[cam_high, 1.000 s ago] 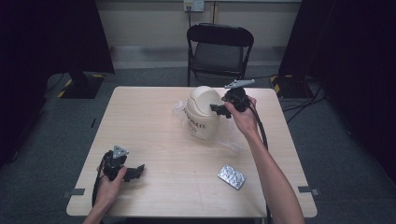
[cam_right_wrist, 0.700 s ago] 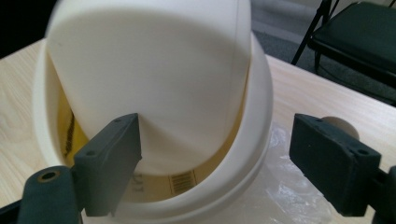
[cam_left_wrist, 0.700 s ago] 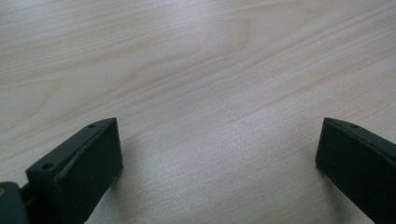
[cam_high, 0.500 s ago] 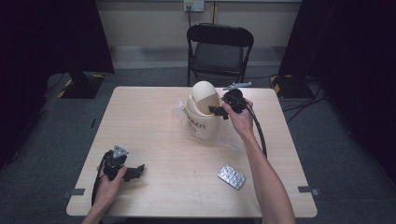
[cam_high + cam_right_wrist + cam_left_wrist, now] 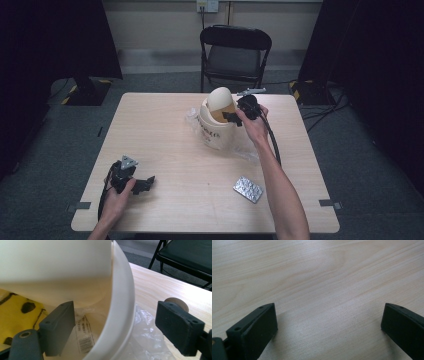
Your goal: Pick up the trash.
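A white plastic bucket (image 5: 216, 136) stands on the far middle of the table, and its cream lid (image 5: 220, 98) sits tilted up over the opening. My right gripper (image 5: 231, 118) is at the bucket's right rim. In the right gripper view it (image 5: 115, 307) straddles the rim (image 5: 120, 312), one jaw inside and one outside, neither pad touching it. Its jaws have just been opening. Something yellow with black marks (image 5: 15, 312) lies inside. My left gripper (image 5: 145, 183) rests open on the near left of the table, with bare wood between its jaws (image 5: 329, 312).
A silver blister pack (image 5: 248, 189) lies at the near right. Crumpled clear plastic (image 5: 192, 118) spreads around the bucket's base (image 5: 147, 337). A black folding chair (image 5: 235, 50) stands behind the table's far edge.
My right gripper has come down to the bucket's rim, and the lid now stands tilted higher, showing the yellow inside. The left gripper has not moved.
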A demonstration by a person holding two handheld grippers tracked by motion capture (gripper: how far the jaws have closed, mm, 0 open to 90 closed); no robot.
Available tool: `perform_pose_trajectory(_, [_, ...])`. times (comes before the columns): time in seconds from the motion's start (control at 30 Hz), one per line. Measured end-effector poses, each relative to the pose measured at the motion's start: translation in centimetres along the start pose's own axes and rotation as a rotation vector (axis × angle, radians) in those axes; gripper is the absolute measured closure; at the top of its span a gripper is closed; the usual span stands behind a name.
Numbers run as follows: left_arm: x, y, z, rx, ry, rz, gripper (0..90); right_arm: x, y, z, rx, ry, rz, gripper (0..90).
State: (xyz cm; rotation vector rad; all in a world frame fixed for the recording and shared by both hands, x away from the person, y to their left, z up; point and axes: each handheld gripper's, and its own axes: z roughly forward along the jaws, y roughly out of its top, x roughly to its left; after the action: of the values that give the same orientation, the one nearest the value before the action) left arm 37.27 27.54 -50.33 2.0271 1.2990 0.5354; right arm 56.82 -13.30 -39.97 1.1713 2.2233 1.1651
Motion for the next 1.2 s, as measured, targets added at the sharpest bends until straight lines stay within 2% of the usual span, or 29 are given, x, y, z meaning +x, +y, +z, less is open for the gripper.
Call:
perform_pose_trajectory(0.17, [0.0,0.0,0.0,0.000,-0.001,-0.001,0.0,-0.3,0.0,-0.4,-0.014,0.009,0.018,16.1])
perform_pose_trajectory(0.33, [0.0,0.0,0.0,0.000,0.000,0.000,0.0,-0.1,0.1,-1.1,-0.017,0.019,0.014,16.0])
perform_pose_trajectory(0.47, [0.0,0.0,0.0,0.000,0.000,-0.001,0.0,0.5,0.5,-2.6,-0.047,0.029,-0.011,15.9])
perform_pose_trajectory(0.73, [0.0,0.0,0.0,-0.001,0.000,-0.001,0.0,1.3,0.5,-4.9,-0.081,0.036,-0.021,15.9])
perform_pose_trajectory(0.8, [0.0,0.0,0.0,-0.001,0.000,-0.001,0.0,1.5,0.3,-5.5,-0.085,0.018,-0.029,16.8])
perform_pose_trajectory(0.87, [0.0,0.0,0.0,-0.001,-0.002,-0.002,0.0,1.7,0.1,-6.4,-0.116,0.018,-0.026,17.1])
perform_pose_trajectory(0.97, [0.0,0.0,0.0,0.000,0.000,-0.001,0.0,2.0,-0.7,-7.3,-0.118,0.018,-0.021,17.6])
perform_pose_trajectory(1.07, [0.0,0.0,0.0,0.000,-0.002,-0.002,0.0,2.2,-1.5,-7.8,-0.107,0.019,-0.024,18.0])
perform_pose_trajectory(1.2, [0.0,0.0,0.0,0.000,-0.002,-0.002,0.0,2.4,-3.4,-8.7,-0.084,0.022,-0.048,19.9])
